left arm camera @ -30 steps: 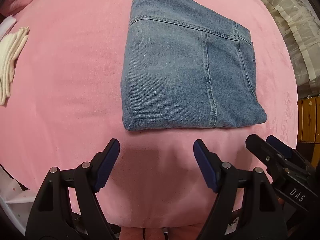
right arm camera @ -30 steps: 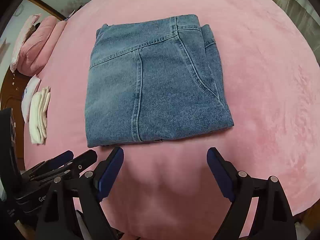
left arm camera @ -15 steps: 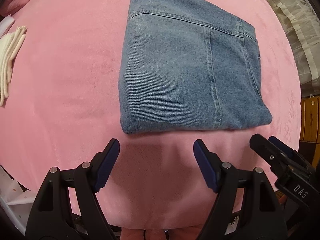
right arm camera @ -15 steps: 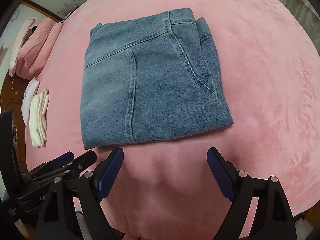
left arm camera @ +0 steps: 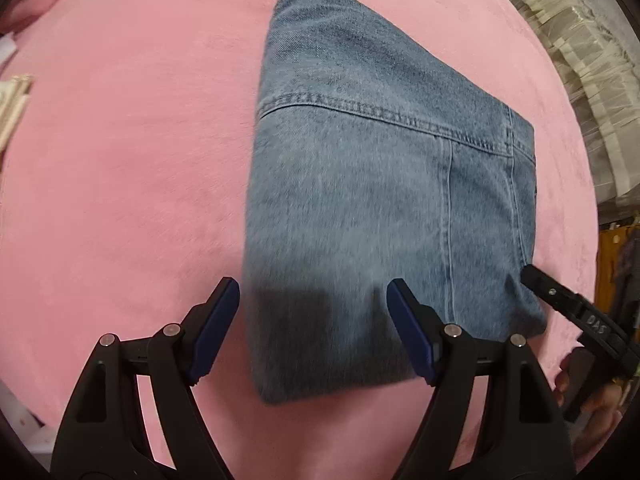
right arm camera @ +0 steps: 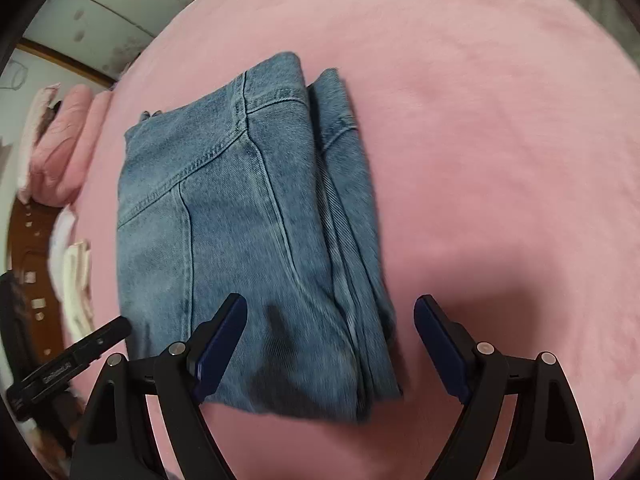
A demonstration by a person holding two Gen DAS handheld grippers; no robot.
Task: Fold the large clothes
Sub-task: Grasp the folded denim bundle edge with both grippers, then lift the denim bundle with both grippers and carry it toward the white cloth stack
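1. Where the left wrist view looks down, one folded pair of jeans [left arm camera: 384, 200] lies flat on one pink blanket [left arm camera: 120, 180].
2. The left gripper [left arm camera: 312, 320] stands open above the near edge of the denim, with its two blue pads spread. One pad sits over the near left corner, the other over the cloth farther right. Whether either pad touches the cloth cannot be told.
3. One finger of the right gripper [left arm camera: 568, 308] enters at the right edge, beside the near right corner of the denim. One stack of cream cloths [left arm camera: 12, 112] lies at the far left edge of the blanket. Pale curtain fabric [left arm camera: 580, 60] hangs at the upper right.
4. In the right wrist view, the same single pair of jeans [right arm camera: 240, 220] lies on the blanket [right arm camera: 500, 140], its layered fold edges along the right side.
5. The right gripper [right arm camera: 332, 344] is open and holds nothing. One pad is over the denim, the other over bare blanket to the right of the layered edge.
6. One finger of the left gripper [right arm camera: 76, 356] shows at the lower left, beside the near left corner. One stack of folded pink bedding [right arm camera: 60, 148] and one stack of cream cloths [right arm camera: 78, 284] lie at the left.
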